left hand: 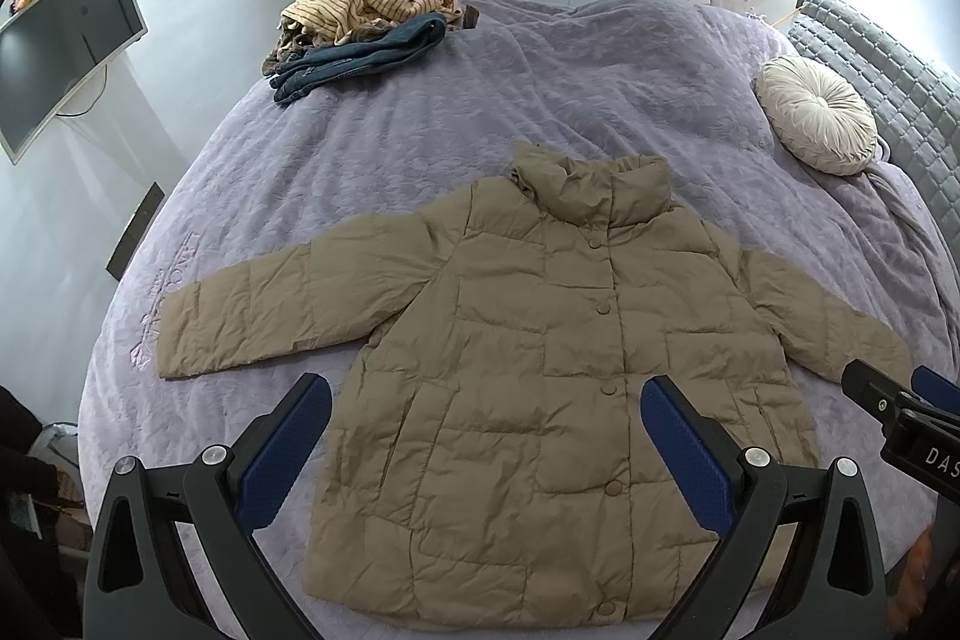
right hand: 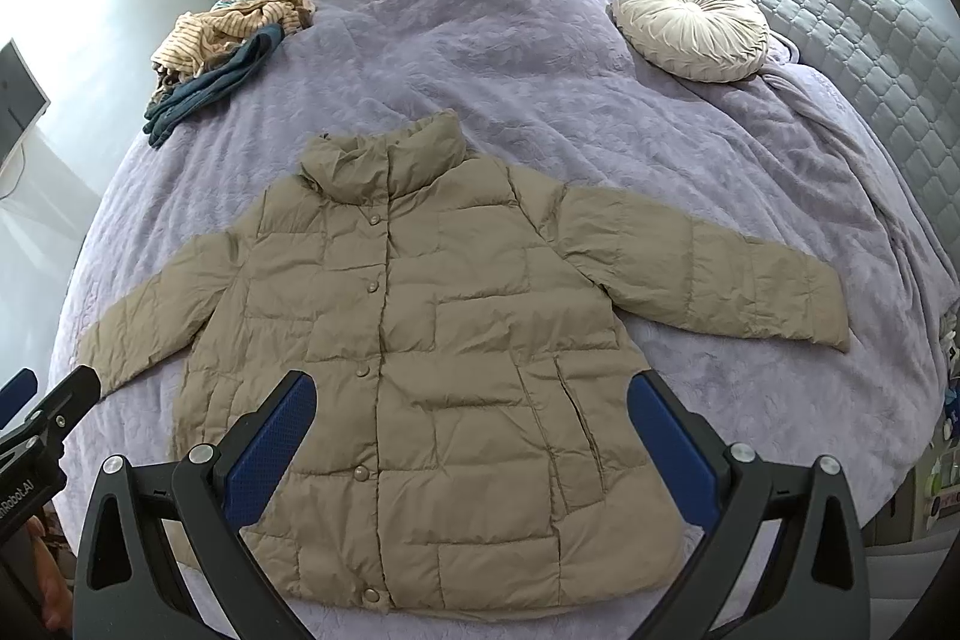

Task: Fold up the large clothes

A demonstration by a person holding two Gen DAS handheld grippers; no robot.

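Right now I have both grippers hovering above the near hem of the tan puffer jacket point(left hand: 528, 370), which lies flat and front-up on the lilac bedspread point(left hand: 600, 88), snapped closed, collar pointing away from me and both sleeves spread outward. My left gripper point(left hand: 486, 436) has its jaws spread wide, blue pads point(left hand: 288, 448) framing the jacket's lower left half, and it holds nothing. My right gripper point(right hand: 471, 430) is likewise spread wide and empty, its pads over the lower right half near the slanted pocket seam. Neither touches the fabric as far as I can tell.

For writing, I can read "DAS" on the right gripper's body where it pokes into the left wrist view, and "nRobot.AI" on the left gripper's body at the edge of the right wrist view. Embroidered lettering sits in the bedspread just beyond the left cuff, but I cannot read it.

As for room, the left cuff lies close to the bed's left edge; the right cuff has more bedspread beyond it. Bare bedspread stretches beyond the collar. A pile of clothes point(left hand: 366, 28) sits at the far left corner, well apart from the jacket, and a round cushion point(right hand: 690, 22) rests far right by the grey quilted headboard point(right hand: 840, 10).
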